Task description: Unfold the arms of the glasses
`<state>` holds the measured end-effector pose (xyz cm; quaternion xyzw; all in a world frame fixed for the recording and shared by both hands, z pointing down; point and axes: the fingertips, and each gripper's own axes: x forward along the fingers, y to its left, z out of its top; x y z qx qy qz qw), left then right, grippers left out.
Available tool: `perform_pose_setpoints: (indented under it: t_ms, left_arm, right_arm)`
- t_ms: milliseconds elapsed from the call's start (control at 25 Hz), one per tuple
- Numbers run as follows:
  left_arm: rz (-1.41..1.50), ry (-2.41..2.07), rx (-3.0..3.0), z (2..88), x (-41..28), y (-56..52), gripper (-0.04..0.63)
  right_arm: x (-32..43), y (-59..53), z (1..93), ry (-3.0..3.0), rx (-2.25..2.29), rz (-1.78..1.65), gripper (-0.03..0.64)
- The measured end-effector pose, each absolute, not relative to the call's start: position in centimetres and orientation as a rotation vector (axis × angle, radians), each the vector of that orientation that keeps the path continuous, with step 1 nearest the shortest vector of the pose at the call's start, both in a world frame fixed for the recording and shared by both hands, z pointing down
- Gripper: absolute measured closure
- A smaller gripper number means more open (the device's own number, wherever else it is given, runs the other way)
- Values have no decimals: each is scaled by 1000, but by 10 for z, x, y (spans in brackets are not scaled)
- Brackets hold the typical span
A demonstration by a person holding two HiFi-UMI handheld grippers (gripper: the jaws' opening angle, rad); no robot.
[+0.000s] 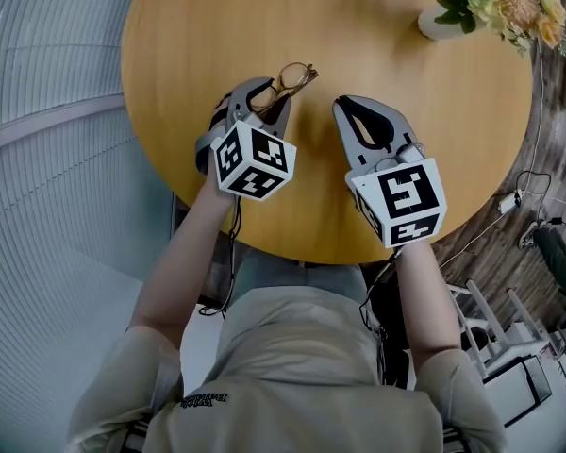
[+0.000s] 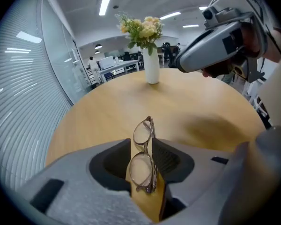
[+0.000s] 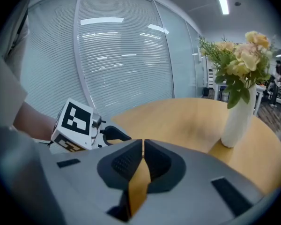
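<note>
Glasses (image 2: 141,170) pinched edge-on in left gripper (image 2: 143,144); part clenched, empty right gripper (image 3: 143,145), then hook an arm beyond left's jaws.

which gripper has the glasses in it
The left gripper: its jaws are closed on the glasses. The right gripper has its jaws shut together on nothing.
</note>
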<state>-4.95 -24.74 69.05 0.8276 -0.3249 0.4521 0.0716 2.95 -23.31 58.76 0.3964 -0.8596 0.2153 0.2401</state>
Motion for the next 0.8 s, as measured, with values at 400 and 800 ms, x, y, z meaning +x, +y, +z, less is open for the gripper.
perform_pose_setpoints:
  t_ms: [400, 800]
  left_arm:
    - [1521, -984, 2465, 714, -47, -250, 510]
    - [1480, -1029, 2520, 690, -48, -254, 554]
  right_arm:
    - [43, -221, 601, -2330, 1097, 623, 583]
    - [54, -205, 590, -2324, 1133, 622, 583]
